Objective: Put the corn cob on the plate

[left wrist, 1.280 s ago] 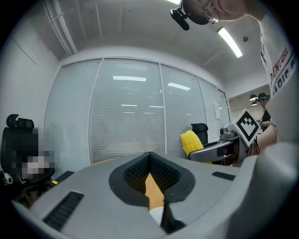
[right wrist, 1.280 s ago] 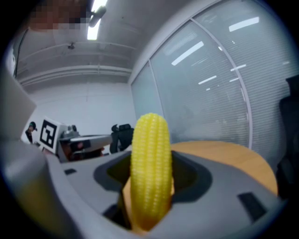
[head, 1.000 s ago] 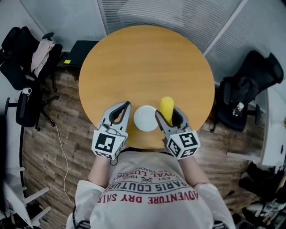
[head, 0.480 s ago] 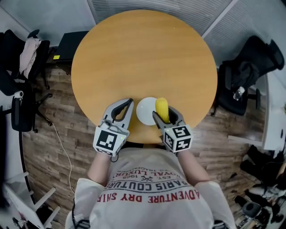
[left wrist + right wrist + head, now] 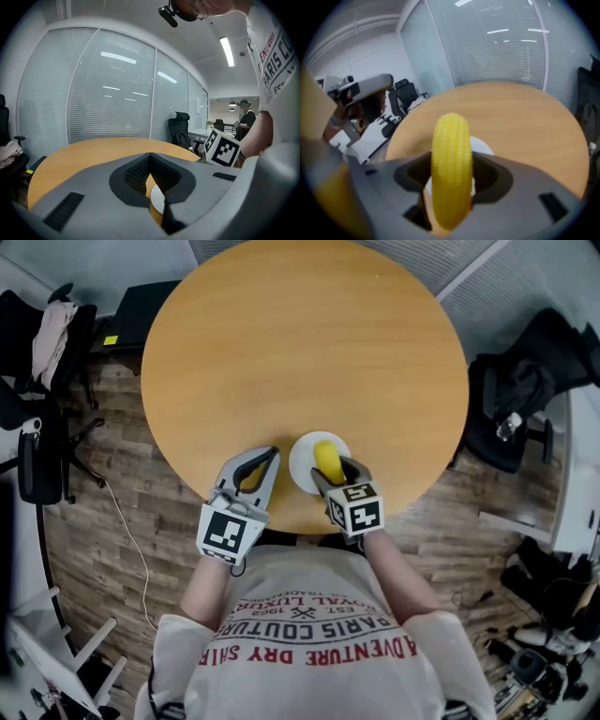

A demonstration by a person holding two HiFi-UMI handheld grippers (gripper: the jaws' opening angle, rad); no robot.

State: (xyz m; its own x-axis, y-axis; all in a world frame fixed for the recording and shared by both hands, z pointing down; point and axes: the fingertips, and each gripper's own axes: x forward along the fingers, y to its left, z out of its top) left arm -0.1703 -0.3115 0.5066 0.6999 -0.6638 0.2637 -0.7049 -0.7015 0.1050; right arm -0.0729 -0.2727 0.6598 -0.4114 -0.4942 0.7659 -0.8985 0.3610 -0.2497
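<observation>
A yellow corn cob is clamped between the jaws of my right gripper, which is shut on it. It hangs directly over the small white plate near the front edge of the round wooden table. Whether the cob touches the plate I cannot tell. My left gripper sits just left of the plate, shut with nothing in it. A sliver of the plate shows below its jaws.
Black office chairs stand around the table: one at the left with clothing on it, one at the right. A dark box lies on the floor at the table's back left. Glass walls with blinds lie behind.
My right gripper has carried the corn cob leftward from beside the plate to over it. The left gripper has stayed put.
</observation>
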